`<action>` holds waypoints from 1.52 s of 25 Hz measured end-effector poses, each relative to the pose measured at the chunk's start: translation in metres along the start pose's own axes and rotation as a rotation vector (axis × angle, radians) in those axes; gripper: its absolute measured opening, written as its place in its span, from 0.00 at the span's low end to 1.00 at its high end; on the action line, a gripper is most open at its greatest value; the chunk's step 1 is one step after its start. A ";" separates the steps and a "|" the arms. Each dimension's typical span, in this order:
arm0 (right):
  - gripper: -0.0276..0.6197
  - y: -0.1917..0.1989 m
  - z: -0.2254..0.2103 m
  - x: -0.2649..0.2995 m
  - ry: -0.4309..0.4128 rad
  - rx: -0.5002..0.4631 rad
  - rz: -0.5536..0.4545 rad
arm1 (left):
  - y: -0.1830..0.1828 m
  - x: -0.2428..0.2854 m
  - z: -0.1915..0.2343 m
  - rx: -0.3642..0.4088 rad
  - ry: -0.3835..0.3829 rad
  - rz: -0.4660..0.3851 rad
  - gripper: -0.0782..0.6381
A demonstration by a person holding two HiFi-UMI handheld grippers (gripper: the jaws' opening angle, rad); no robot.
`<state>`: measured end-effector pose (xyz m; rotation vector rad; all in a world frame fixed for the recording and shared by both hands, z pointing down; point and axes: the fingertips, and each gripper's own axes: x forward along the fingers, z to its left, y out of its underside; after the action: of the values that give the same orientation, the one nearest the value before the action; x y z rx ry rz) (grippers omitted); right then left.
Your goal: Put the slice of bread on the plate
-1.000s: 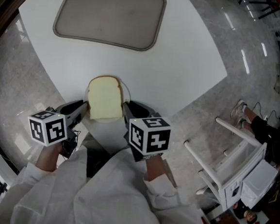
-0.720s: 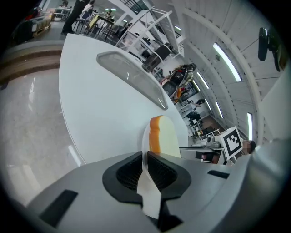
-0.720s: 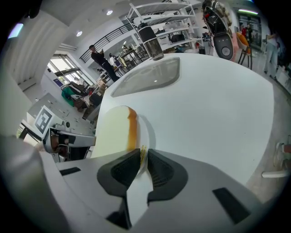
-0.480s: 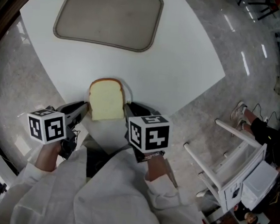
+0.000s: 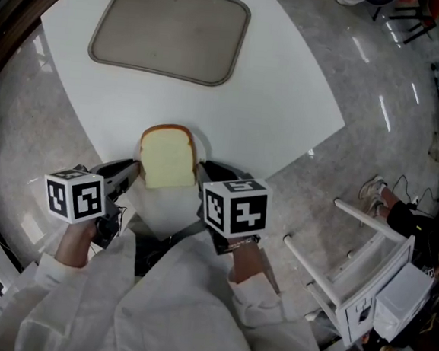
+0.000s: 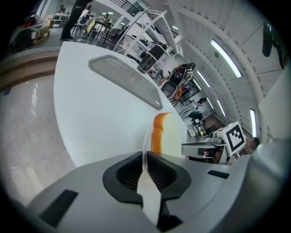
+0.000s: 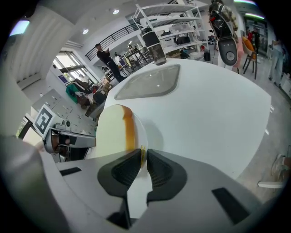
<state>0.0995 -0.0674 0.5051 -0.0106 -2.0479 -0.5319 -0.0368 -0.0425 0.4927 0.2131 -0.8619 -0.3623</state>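
Observation:
A slice of bread [image 5: 168, 156] with a brown crust lies flat on a small white plate [image 5: 201, 142] near the corner of the white table [image 5: 288, 85] closest to me. My left gripper [image 5: 132, 174] is shut on the plate's left rim and my right gripper [image 5: 200, 174] on its right rim. In the left gripper view the thin plate rim [image 6: 145, 139] runs between the closed jaws, with the bread [image 6: 167, 135] just beyond. The right gripper view shows the same grip, with the plate rim [image 7: 142, 133] and the bread [image 7: 112, 132]. I cannot tell whether the plate rests on the table.
A grey rounded tray [image 5: 171, 31] lies at the table's far side. On the floor to the right stands a white rack [image 5: 361, 256], and a person's legs [image 5: 399, 213] show beyond it. Marble floor surrounds the table.
Both grippers keep their hold on the plate and the bread stays put. Only the head view has shifted slightly.

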 end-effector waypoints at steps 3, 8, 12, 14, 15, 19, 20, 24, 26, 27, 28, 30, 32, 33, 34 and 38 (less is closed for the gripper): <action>0.12 -0.002 -0.002 -0.005 -0.012 -0.018 -0.002 | 0.001 -0.001 -0.006 -0.001 -0.010 -0.012 0.16; 0.12 -0.008 -0.004 -0.013 -0.050 -0.043 -0.010 | -0.002 -0.003 -0.016 -0.011 -0.032 -0.053 0.16; 0.12 -0.013 -0.007 -0.017 -0.073 -0.052 -0.011 | -0.007 -0.005 -0.022 -0.013 -0.046 -0.074 0.16; 0.12 -0.016 -0.007 -0.016 -0.079 -0.054 -0.014 | -0.010 -0.005 -0.023 -0.018 -0.047 -0.087 0.16; 0.12 -0.018 -0.007 -0.016 -0.082 -0.054 -0.016 | -0.011 -0.006 -0.023 -0.021 -0.047 -0.096 0.16; 0.12 -0.026 -0.004 -0.015 -0.086 -0.058 -0.021 | -0.019 -0.008 -0.020 -0.028 -0.048 -0.114 0.16; 0.12 -0.028 -0.001 -0.014 -0.085 -0.059 -0.022 | -0.021 -0.010 -0.018 -0.029 -0.043 -0.113 0.16; 0.12 -0.042 0.010 -0.004 -0.069 -0.050 -0.028 | -0.032 -0.015 -0.003 -0.031 -0.022 -0.099 0.16; 0.12 -0.049 0.013 0.000 -0.050 -0.039 -0.034 | -0.038 -0.015 0.003 -0.031 -0.006 -0.078 0.16; 0.12 -0.053 0.015 0.002 -0.041 -0.032 -0.038 | -0.041 -0.014 0.006 -0.028 0.002 -0.067 0.16; 0.12 -0.055 0.016 0.003 -0.034 -0.024 -0.042 | -0.045 -0.014 0.008 -0.023 0.010 -0.056 0.16; 0.11 -0.061 0.019 0.007 -0.028 -0.005 -0.049 | -0.056 -0.014 0.014 -0.010 0.020 -0.040 0.16; 0.11 -0.069 0.022 0.013 -0.026 0.018 -0.057 | -0.069 -0.014 0.021 0.006 0.025 -0.029 0.16; 0.11 -0.073 0.023 0.017 -0.024 0.033 -0.062 | -0.076 -0.014 0.025 0.014 0.027 -0.023 0.16; 0.11 -0.076 0.025 0.020 -0.022 0.049 -0.066 | -0.082 -0.013 0.029 0.020 0.030 -0.016 0.16; 0.11 -0.093 0.034 0.035 -0.011 0.092 -0.079 | -0.105 -0.016 0.046 0.035 0.037 -0.005 0.16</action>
<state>0.0322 -0.1460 0.4856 0.1229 -2.0886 -0.4865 -0.1057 -0.1343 0.4768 0.2533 -0.8315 -0.3471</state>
